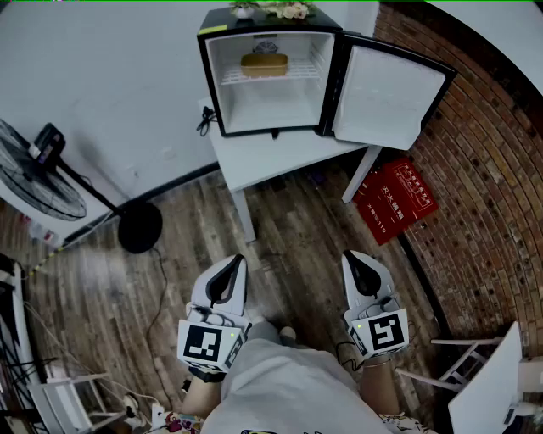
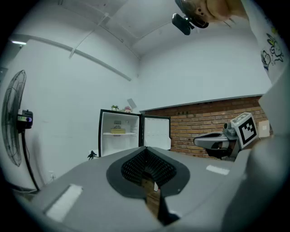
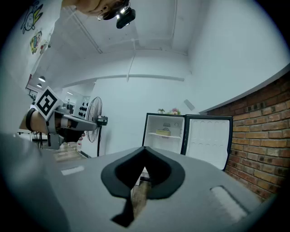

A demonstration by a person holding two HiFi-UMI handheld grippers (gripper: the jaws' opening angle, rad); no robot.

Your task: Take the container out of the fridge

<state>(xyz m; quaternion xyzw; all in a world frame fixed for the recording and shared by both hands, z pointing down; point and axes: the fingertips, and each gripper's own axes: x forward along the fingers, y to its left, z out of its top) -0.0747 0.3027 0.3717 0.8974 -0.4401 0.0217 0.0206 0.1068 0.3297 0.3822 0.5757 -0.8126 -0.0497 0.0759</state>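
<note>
Inventory as I see it from my station:

1. Left gripper (image 1: 232, 264): held level over the wood-plank floor (image 1: 170, 280). Its jaws are pressed together with nothing between them. Its cube shows 1 black-and-white square marker.
2. Right gripper (image 1: 351, 259): also level, with its jaws closed tight on nothing. Its cube carries the same kind of marker.
3. Container (image 1: 264, 64): yellowish, low and oblong. It sits on the wire shelf (image 1: 271, 78) in the upper part of the fridge, well apart from both grippers.
4. Mini fridge (image 1: 222, 93): black case with a white interior, standing on a white table (image 1: 263, 161). I can make out no brand on it.
5. Fridge door (image 1: 386, 97): swung wide open, to the right in the head view.
6. Small potted flowers (image 1: 284, 8): on top of the fridge.
7. Red box (image 1: 394, 202): on the floor beside a table leg, near the brick wall (image 1: 484, 186). It has white Chinese characters on its face, too small for me to read.
8. Pedestal fan (image 1: 38, 174): at the left, on a round black base.
</note>
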